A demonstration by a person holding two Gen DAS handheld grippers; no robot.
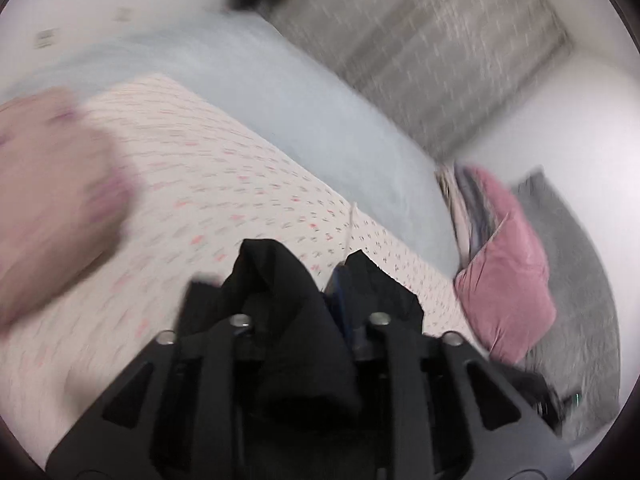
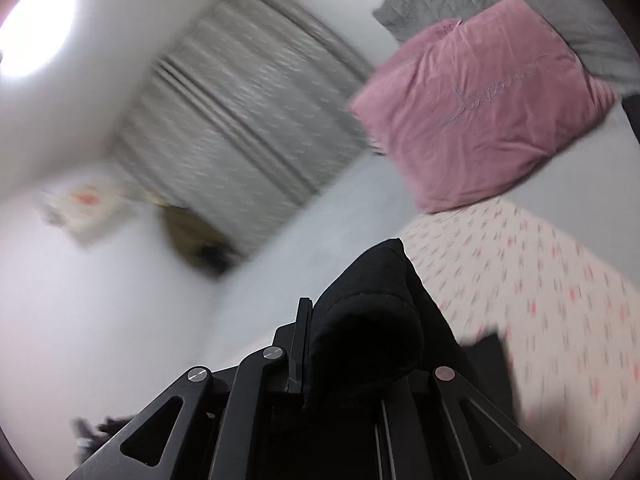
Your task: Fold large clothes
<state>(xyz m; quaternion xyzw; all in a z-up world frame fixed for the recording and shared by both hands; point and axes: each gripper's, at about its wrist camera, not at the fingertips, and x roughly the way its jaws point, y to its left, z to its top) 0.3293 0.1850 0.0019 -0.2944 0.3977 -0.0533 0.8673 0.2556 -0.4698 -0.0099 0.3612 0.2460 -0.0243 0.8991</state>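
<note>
A black garment [image 1: 296, 320] is bunched between the fingers of my left gripper [image 1: 308, 304], which is shut on it above a patterned white bed sheet [image 1: 200, 184]. In the right wrist view my right gripper [image 2: 360, 320] is shut on a thick fold of the same black garment [image 2: 372, 312], held up over the sheet [image 2: 540, 272]. The cloth hides the fingertips of both grippers. Both views are blurred by motion.
A pink pillow [image 2: 480, 100] and a grey quilted cushion [image 2: 520, 0] lie at the head of the bed; both show in the left wrist view [image 1: 508, 280]. A pale blue blanket [image 1: 300, 100] borders the sheet. Grey curtains [image 2: 240, 120] hang behind. A blurred pink shape [image 1: 52, 200] is at left.
</note>
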